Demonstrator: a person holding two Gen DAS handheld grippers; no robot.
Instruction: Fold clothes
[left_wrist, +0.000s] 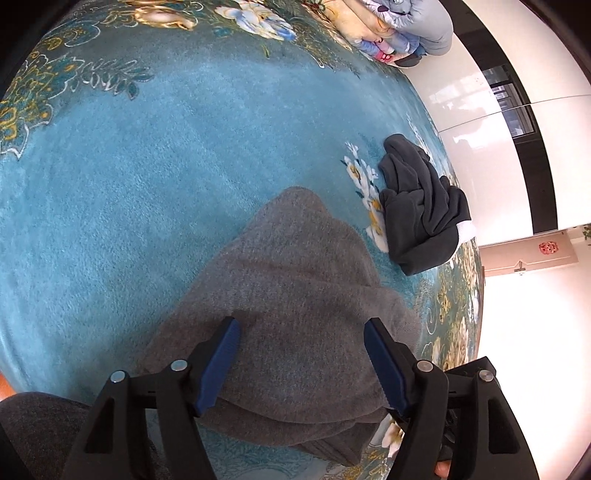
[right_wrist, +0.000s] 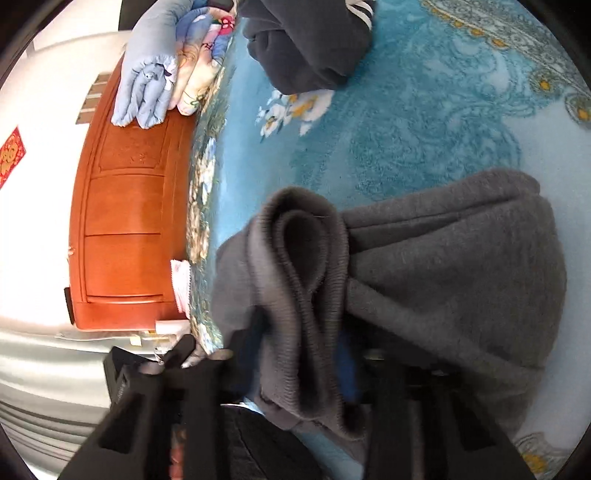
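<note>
**Grey garment on blue floral blanket, both grippers at it**

Grey knit garment (left_wrist: 295, 295) spread over teal-blue floral blanket (left_wrist: 129, 203), bunched in soft folds, one rounded end reaching toward blanket centre. In right wrist view same grey garment (right_wrist: 443, 277) seen with ribbed cuff or hem (right_wrist: 299, 258) doubled into a loop, hanging close in front of camera.

Left gripper (left_wrist: 301, 328) above the grey cloth, blue-padded fingers (left_wrist: 218, 365) wide apart, nothing pinched between them; cloth lies beneath and between, pads not pressing it. Right gripper (right_wrist: 306, 369) mostly hidden behind ribbed fold; fingers (right_wrist: 347, 369) narrowed on the bunched ribbed edge, blue pad just visible behind cloth, fabric draped over and between. Blurred here, so exact pad contact hard to confirm, but cloth looks clamped.

Dark charcoal garment (left_wrist: 421, 206) crumpled in separate heap, well apart from grey one, near blanket edge, white patch at one end. Same dark heap at top of right view (right_wrist: 306, 40), white stripes showing.

Stack of folded pale-blue and patterned quilts (right_wrist: 159, 62) at far blanket corner, against orange-brown wooden headboard (right_wrist: 125, 229). White glossy wall panels (left_wrist: 498, 166) beyond bed edge. Red paper decoration (right_wrist: 11, 155) on wall beside headboard.
</note>
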